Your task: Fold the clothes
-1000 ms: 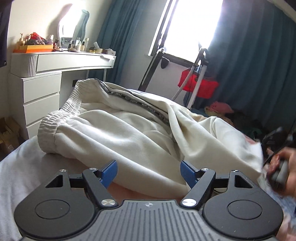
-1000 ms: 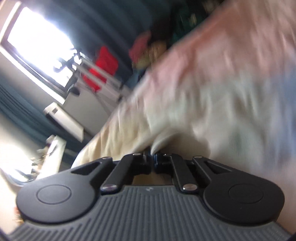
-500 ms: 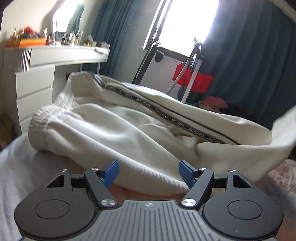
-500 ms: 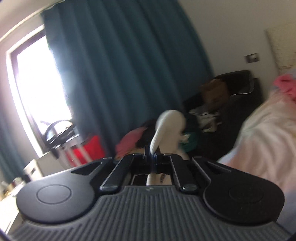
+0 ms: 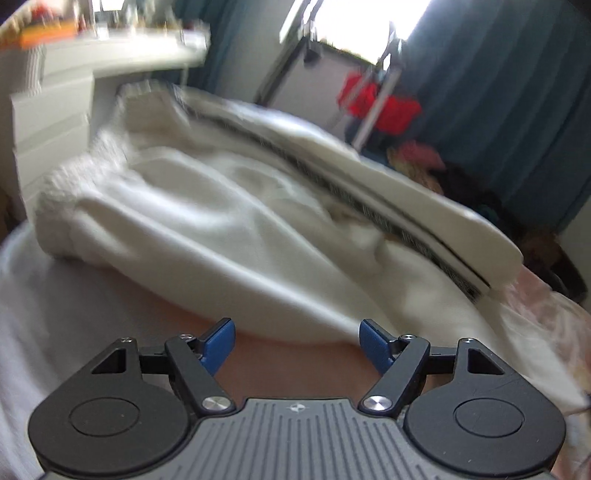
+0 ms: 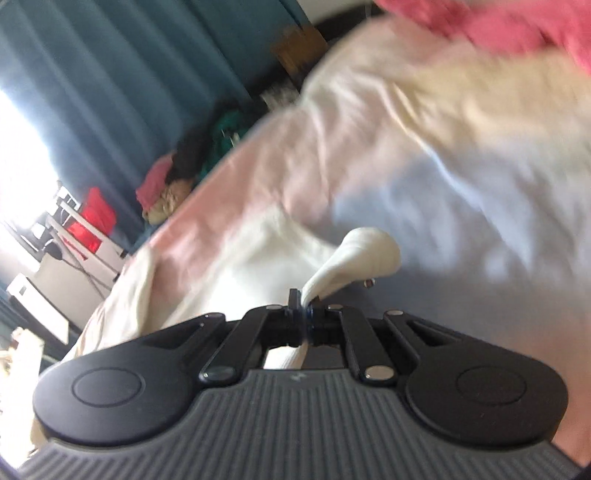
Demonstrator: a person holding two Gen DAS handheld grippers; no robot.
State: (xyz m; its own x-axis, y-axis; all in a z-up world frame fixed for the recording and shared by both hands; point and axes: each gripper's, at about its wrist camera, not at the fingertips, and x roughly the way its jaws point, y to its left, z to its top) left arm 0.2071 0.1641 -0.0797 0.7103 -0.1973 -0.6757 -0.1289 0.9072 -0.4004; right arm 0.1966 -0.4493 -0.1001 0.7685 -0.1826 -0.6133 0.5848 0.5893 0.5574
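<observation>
Cream sweatpants (image 5: 207, 221) with a black lettered side stripe lie across the bed, the ribbed waistband at the left. One leg is folded over along the far side. My left gripper (image 5: 297, 341) hovers open just in front of the near edge of the pants, nothing between its blue pads. In the right wrist view my right gripper (image 6: 301, 308) is shut on a pinch of the cream fabric (image 6: 354, 254), which bulges out past the fingertips. More of the pants (image 6: 251, 258) spreads over the bed behind it.
A white dresser (image 5: 48, 110) with clutter stands at the left. Dark teal curtains (image 5: 498, 92) and a bright window are behind the bed. A red bag on a metal frame (image 5: 380, 103) and a clothes pile (image 6: 173, 184) sit beyond the bed. A pink garment (image 6: 517, 26) lies on the bedding.
My right gripper has swung from pointing at the curtains down toward the bed, still holding the fabric. The pant leg now lies folded over. My left gripper moved slightly, still open.
</observation>
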